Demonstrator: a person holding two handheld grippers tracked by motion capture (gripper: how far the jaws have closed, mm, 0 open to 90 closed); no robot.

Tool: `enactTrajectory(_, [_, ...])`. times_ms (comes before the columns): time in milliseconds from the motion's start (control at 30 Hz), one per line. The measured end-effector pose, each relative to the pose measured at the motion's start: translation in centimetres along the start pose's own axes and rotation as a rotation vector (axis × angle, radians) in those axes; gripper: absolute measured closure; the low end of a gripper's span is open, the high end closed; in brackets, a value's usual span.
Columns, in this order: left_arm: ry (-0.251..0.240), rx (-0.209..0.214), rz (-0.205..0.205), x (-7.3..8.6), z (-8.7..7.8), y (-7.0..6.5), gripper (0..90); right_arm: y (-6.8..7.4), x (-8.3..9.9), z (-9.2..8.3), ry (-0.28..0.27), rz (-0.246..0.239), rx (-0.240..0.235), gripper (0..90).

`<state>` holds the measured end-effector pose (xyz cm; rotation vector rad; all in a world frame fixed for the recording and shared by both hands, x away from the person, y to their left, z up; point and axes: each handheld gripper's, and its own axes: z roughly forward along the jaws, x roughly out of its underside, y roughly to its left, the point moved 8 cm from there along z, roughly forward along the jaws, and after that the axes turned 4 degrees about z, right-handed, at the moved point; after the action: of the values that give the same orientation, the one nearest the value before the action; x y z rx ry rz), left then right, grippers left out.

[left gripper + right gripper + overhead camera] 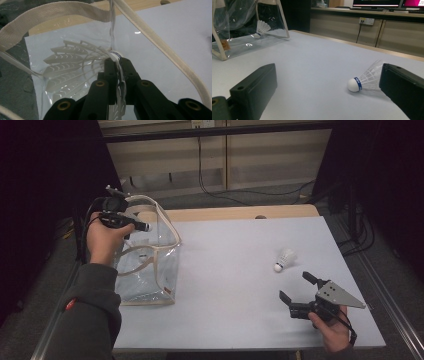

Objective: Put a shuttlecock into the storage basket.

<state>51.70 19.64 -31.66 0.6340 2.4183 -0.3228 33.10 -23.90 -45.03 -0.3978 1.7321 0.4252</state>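
A clear plastic bag [155, 270] with cream straps stands at the table's left side. My left gripper [142, 226] is at its top rim, shut [117, 61] on the bag's clear wall. Through the plastic, a white shuttlecock [72, 67] lies inside the bag, also seen from afar [261, 27]. A second shuttlecock [284, 259] lies on its side on the table at the right, cork [354, 85] toward me. My right gripper [295, 285] hovers low just in front of it, open [327, 72], with nothing between its jaws.
The pale grey table top [235, 285] ends in a wooden strip [240, 212] at the far side. Beyond it are cupboards and floor cables [235, 195]. The person's left sleeve [90, 315] lies along the table's left edge.
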Motion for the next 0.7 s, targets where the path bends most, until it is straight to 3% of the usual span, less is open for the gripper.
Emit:
enactTrajectory(467, [-0.004,-0.024,0.012,0.2,0.68,0.4,81.2,0.02,0.16,0.09,0.005,0.0,-0.002,1.3])
enactTrajectory(700, [-0.031,-0.001,0.008,-0.02,0.43,-0.04,77.1,0.01,0.17,0.08,0.007,-0.001,-0.001,1.3])
